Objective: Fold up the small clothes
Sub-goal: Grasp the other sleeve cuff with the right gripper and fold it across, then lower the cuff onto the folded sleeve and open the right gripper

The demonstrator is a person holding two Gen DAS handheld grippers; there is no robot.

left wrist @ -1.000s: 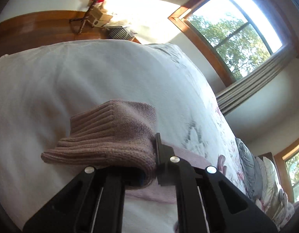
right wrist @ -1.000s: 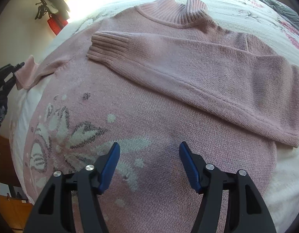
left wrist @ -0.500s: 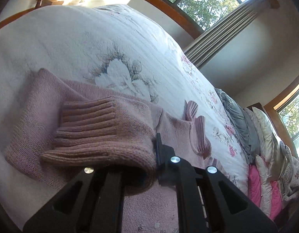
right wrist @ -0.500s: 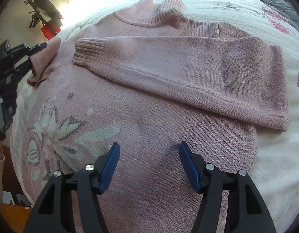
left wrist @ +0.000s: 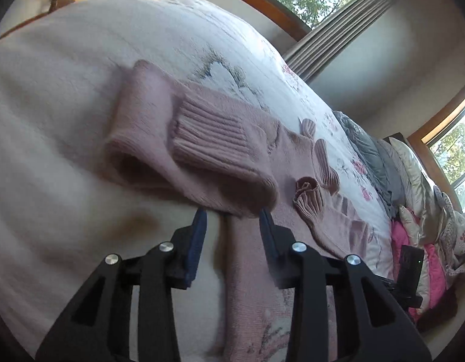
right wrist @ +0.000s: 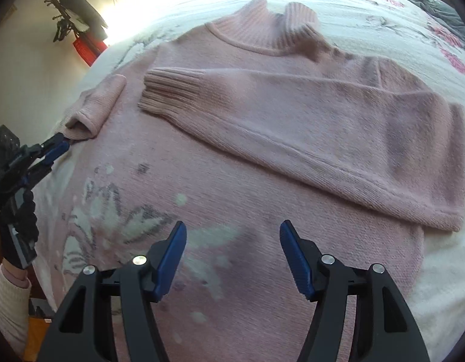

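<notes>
Released a moment ago, the folded sleeve (left wrist: 190, 157) now lies just ahead of the left gripper (left wrist: 232, 223), whose fingers stand apart and empty. Pillows (left wrist: 413, 181) crowd the bed (right wrist: 353, 9) (floral quilt). Pink sweater (right wrist: 262, 150) lies flat; right gripper (right wrist: 232, 253) hovers wide open above.

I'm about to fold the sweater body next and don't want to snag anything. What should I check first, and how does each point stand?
1. Left gripper released: ok, jaws open, nothing between them.
2. Left sleeve folded onto the sweater: not ok, it only doubles back near the edge.
3. Right sleeve laid across the chest: ok.
4. Right gripper ready: ok, open above the front.
5. Collar flat: not ok, it stands up.
6. Hem: cannot tell, out of view.
</notes>
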